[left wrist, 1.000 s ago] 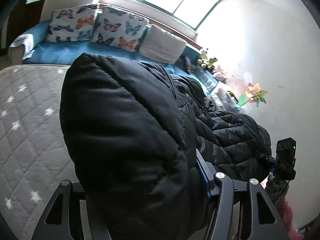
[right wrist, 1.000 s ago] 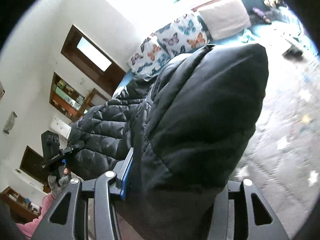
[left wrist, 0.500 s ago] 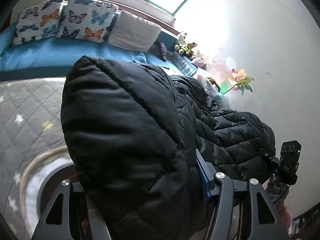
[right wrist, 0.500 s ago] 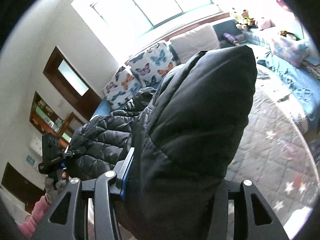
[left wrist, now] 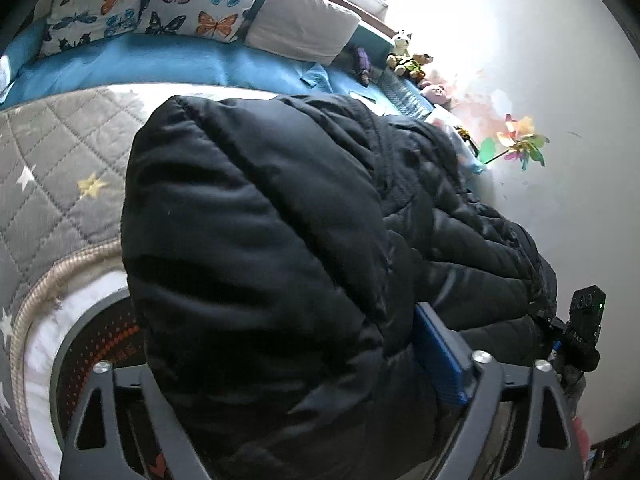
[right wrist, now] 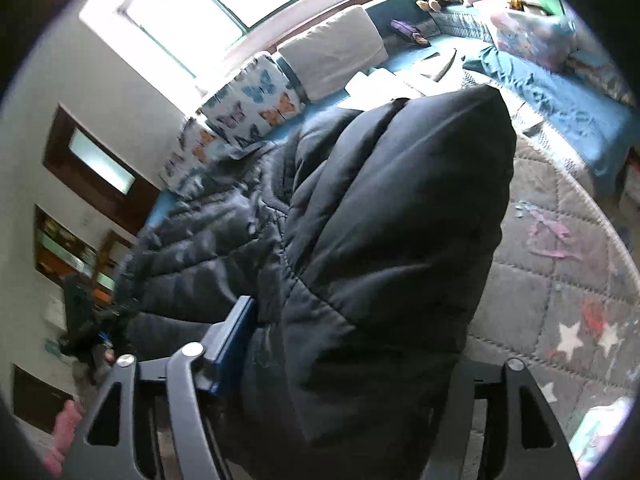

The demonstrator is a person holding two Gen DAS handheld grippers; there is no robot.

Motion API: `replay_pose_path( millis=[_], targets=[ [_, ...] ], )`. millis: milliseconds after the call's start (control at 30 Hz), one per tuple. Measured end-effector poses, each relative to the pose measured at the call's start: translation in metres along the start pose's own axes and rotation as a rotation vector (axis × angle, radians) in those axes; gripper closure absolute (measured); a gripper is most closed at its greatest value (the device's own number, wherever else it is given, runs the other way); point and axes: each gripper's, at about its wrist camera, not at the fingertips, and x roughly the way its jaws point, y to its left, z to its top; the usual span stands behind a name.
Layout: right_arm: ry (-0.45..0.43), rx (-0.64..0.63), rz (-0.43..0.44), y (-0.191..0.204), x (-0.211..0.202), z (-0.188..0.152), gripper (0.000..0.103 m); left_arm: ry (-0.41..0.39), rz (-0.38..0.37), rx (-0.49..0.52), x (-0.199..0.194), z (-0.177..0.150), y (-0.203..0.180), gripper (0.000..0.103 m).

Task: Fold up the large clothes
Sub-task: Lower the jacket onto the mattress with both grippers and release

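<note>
Left wrist: black puffer jacket [left wrist: 280, 240] stretched seemingly lengthwise toward right gripper [left wrist: 560, 332].

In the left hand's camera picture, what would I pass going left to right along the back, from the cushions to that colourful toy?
Butterfly cushions → plain white cushion → stuffed toys → colourful pinwheel against the wall. The black puffer jacket fills the foreground in front of them, so it has no place in that order.

Grey star-quilted mattress [left wrist: 52, 168], blue bedding [left wrist: 160, 64], pillows [left wrist: 200, 4]
</note>
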Motion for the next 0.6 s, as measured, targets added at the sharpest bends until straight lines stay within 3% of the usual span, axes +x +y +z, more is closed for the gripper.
replay_pose_path(
  millis=[100,200,333,467,600],
  targets=[
    [0.011,-0.005,-0.038,0.001,-0.008,0.004,0.025,-0.004,0.014,-0.002,-0.013,-0.003,0.014,0.005],
    [-0.010,-0.032,-0.099,0.002,-0.022,0.005,0.025,-0.072,0.061,0.019,-0.043,0.004,0.018,0.005],
    [-0.039,-0.069,-0.217,0.014,-0.042,0.004,0.025,-0.146,0.115,0.034,-0.081,0.010,0.024,0.005],
    [-0.139,-0.155,-0.373,0.035,-0.065,0.002,0.025,-0.221,0.148,0.125,-0.113,0.011,0.004,0.005],
    [-0.172,-0.204,-0.323,0.056,-0.071,0.010,0.023,-0.242,0.147,0.213,-0.120,0.007,-0.028,0.005]
  ],
)
